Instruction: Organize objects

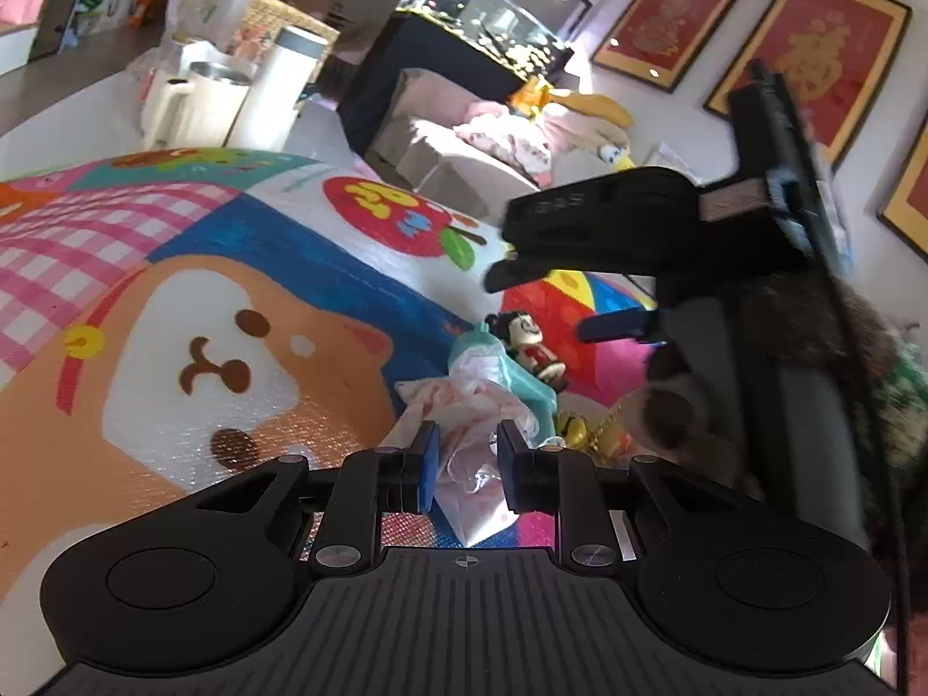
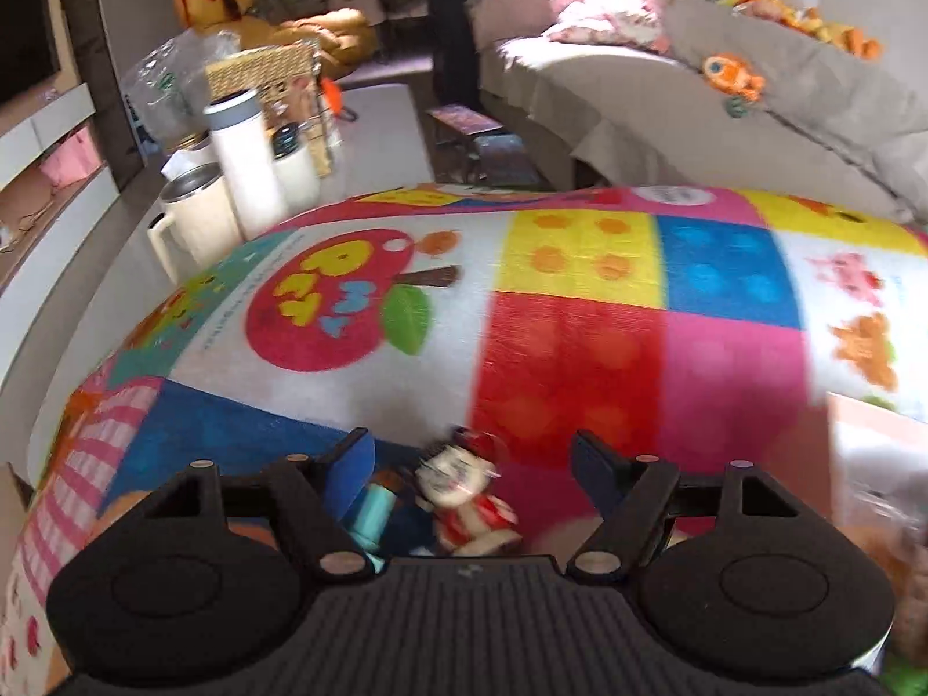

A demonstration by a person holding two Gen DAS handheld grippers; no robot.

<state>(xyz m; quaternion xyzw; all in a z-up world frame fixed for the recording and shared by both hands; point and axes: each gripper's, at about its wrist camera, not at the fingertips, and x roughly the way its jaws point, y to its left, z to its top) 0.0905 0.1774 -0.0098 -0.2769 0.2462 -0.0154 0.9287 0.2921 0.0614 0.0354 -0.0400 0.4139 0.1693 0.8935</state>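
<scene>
1. Left wrist view: my left gripper [image 1: 464,467] sits low over the mat [image 1: 243,267], its blue pads a narrow gap apart with a crumpled pink-and-white bag [image 1: 472,412] lying in that gap. I cannot tell whether the pads are pinching it or only flanking it
2. Just beyond the bag, far and a little right of my left fingers, a small doll [image 1: 530,342] with black hair and a red body lies on the mat. Its long axis runs from head at the far left to feet at the near right. A teal piece [image 1: 510,371] lies against it on the near side
3. Small yellow bits [image 1: 571,426] lie to the right of the bag, too small to name
4. In this same view my right gripper [image 1: 539,301] comes in from the right above the doll, fingers spread apart and holding nothing
5. Right wrist view: this one is blurred. My right gripper [image 2: 470,464] is wide open and empty, and the doll [image 2: 464,493] lies between the two fingers, close in toward the palm, head far and feet near, roughly along my fingers
6. The teal piece [image 2: 374,513] lies beside the left finger
7. I judge the right hand better placed for the doll: it already straddles it, so closing across the body should catch it
</scene>
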